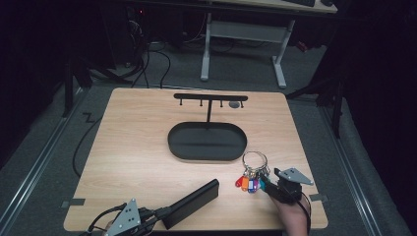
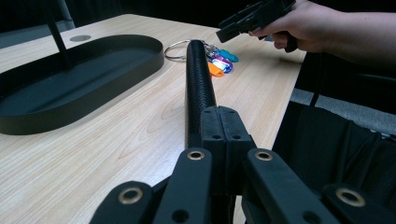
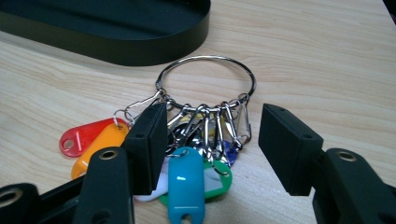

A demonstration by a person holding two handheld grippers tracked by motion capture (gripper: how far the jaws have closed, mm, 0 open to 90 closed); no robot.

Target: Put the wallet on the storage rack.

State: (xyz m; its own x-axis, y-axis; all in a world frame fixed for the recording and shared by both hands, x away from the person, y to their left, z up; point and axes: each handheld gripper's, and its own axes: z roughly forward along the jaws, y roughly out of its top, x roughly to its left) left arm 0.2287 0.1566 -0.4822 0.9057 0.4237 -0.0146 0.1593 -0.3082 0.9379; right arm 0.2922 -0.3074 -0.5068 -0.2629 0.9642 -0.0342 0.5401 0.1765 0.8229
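I can read no brand, label or writing on anything here; the tags' (image 3: pixel 187 179) paper windows look blank.

My left claw (image 2: pixel 223 122) is clamped tight on the near end of a long black case (image 1: pixel 192 203). Its skin is finely pebbled, its far end rounded. It lies flat on the table (image 1: pixel 137 147) at the near edge, angled away toward the key ring (image 1: pixel 254 159), its far end close to the tags but apart from them.

My right claw (image 3: pixel 212 147) stands wide open, holding nothing, with a pad on either side of the bunch. The ring is bright steel wire lying flat on the wood, just beside the near right end of the black oval tray (image 1: pixel 206 142). Small clips hang from it, carrying plastic tags in red, orange, teal, green, white and blue, fanned toward me. The teal tag lies uppermost between my pads.
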